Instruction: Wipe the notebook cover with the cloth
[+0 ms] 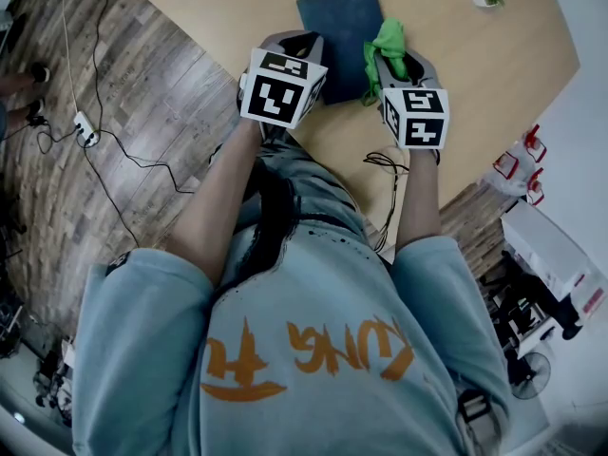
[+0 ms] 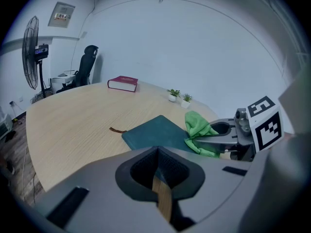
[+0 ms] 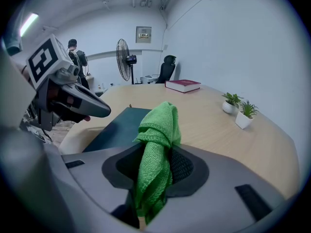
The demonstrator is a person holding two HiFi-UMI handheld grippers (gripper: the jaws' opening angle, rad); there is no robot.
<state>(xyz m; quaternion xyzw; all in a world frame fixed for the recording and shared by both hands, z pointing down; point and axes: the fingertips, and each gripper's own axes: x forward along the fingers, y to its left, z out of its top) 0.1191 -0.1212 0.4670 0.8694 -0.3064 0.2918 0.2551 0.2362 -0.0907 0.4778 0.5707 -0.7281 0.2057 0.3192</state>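
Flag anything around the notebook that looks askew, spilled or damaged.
Nothing stands out. The notebook lies closed and flat on the table, its ribbon trailing from one edge. The green cloth is bunched in the right gripper, by the notebook's edge. No spill or damage shows.

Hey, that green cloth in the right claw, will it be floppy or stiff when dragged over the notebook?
Probably floppy: the green cloth bunches in soft folds in the right claw, which is shut on it. Its knit-looking surface suggests light and grippy, not slippery. The loose bunch may fold over on the notebook rather than lie flat.
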